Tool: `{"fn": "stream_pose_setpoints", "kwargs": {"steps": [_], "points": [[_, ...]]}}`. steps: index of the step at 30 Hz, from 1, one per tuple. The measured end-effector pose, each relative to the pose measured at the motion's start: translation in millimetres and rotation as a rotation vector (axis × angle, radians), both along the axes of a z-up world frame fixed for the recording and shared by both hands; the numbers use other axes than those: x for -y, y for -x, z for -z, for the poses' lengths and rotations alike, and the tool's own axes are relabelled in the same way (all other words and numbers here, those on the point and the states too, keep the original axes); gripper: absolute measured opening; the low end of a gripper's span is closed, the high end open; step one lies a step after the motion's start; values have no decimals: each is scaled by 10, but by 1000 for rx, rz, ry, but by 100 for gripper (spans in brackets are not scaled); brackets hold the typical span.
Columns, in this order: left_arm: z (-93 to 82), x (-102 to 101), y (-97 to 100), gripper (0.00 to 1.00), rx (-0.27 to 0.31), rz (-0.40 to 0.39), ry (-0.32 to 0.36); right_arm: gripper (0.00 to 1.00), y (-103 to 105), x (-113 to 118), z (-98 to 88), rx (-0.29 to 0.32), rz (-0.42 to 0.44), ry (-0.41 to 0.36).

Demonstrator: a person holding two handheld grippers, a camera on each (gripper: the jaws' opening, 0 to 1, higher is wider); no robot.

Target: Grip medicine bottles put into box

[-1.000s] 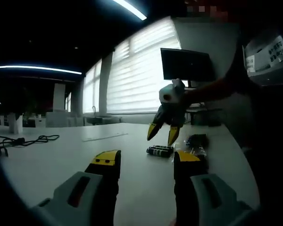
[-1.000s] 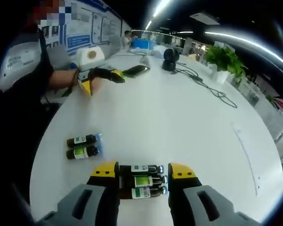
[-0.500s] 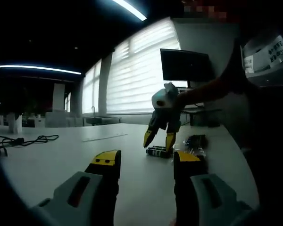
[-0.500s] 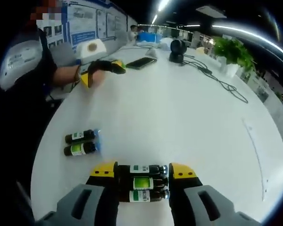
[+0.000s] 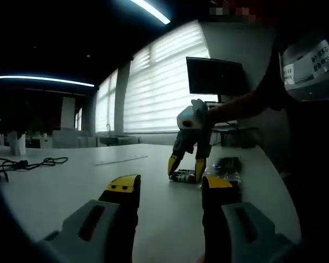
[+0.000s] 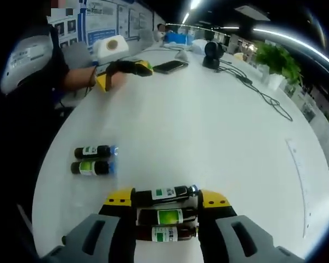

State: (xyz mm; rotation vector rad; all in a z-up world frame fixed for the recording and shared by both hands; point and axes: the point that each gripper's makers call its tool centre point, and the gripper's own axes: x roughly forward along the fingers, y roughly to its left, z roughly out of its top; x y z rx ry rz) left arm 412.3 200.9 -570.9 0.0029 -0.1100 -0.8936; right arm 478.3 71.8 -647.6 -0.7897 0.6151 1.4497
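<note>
Bottles: three lie side by side on table between right gripper jaws, wide, not clamped | change: right gripper lower, jaws now straddling them | pair nearby | left gripper wide, empty | box unseen; grip imminent

Three dark bottles side by side; two more apart
</note>
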Motion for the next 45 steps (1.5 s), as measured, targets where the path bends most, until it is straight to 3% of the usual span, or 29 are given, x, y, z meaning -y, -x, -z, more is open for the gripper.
{"fn": "stream_pose_setpoints", "kwargs": {"steps": [15,22,28,38,45], "points": [[1,1,-1,38,0,-1,-1,40,29,-78,15,18,-29,-7],[-2,2,-2,38,1,0,1,45,42,-44,-41,0,-48,-2],[-4,3,-1,38,0,3,3,46,3,-66,-14,20,-90,20],[-5,1,-2,38,-1,2,5,44,5,-159,39,-7,-147,44],[-7,0,-1,38,-2,5,8,42,14,-195,44,-33,-120,27]]}}
